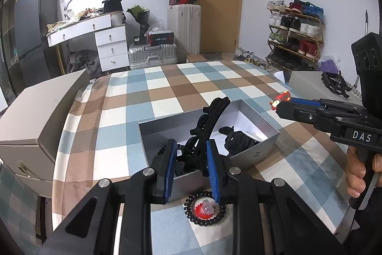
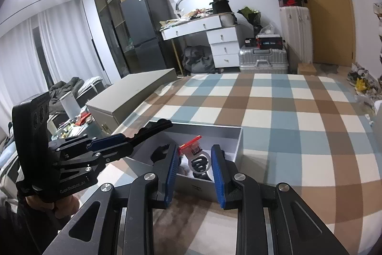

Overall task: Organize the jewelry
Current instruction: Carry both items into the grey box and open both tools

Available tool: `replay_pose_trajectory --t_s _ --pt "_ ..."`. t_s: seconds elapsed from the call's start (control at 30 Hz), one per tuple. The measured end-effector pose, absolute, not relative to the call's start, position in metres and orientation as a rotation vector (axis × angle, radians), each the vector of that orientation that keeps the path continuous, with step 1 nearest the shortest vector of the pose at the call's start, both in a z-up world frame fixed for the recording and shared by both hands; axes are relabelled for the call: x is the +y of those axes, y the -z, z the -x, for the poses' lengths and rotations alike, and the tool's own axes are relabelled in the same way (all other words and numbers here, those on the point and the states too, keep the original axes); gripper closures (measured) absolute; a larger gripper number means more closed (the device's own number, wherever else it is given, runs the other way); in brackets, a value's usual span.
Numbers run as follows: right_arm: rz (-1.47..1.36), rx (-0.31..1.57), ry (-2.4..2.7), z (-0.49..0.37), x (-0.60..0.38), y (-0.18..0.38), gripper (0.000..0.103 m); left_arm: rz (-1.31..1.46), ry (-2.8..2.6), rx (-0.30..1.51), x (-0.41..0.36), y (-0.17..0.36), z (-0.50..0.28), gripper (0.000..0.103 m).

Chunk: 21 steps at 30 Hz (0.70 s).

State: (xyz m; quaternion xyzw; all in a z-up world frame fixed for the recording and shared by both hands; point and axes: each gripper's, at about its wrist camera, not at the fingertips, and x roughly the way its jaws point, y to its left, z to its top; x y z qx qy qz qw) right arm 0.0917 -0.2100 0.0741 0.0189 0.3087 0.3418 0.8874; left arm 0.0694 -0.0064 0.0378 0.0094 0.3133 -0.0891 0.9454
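Left gripper (image 1: 192, 169) jaws clamp black hair claw (image 1: 210, 121); right gripper (image 2: 195, 171) jaws pinch partly hidden red ring (image 2: 193, 149).

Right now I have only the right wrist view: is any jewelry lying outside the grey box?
Observer: Yes. The left wrist view shows a black spiral hair tie on the checked tablecloth, just outside the box, below the left gripper.
Operator: How does that gripper hold its piece?
Observer: The black claw clip is pinched near its lower end and rises tilted above the box.
Operator: And mine, from the side?
Observer: The right gripper has a small red figure clip at its tips.
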Motion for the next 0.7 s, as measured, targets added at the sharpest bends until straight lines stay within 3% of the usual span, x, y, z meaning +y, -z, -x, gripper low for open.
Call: replay_pose_trajectory --t_s 0.7 --pt "-0.130 0.722 -0.721 -0.116 -0.198 -0.051 0.075 -0.017 0.139 0.696 -0.005 -0.025 -0.090 0.084"
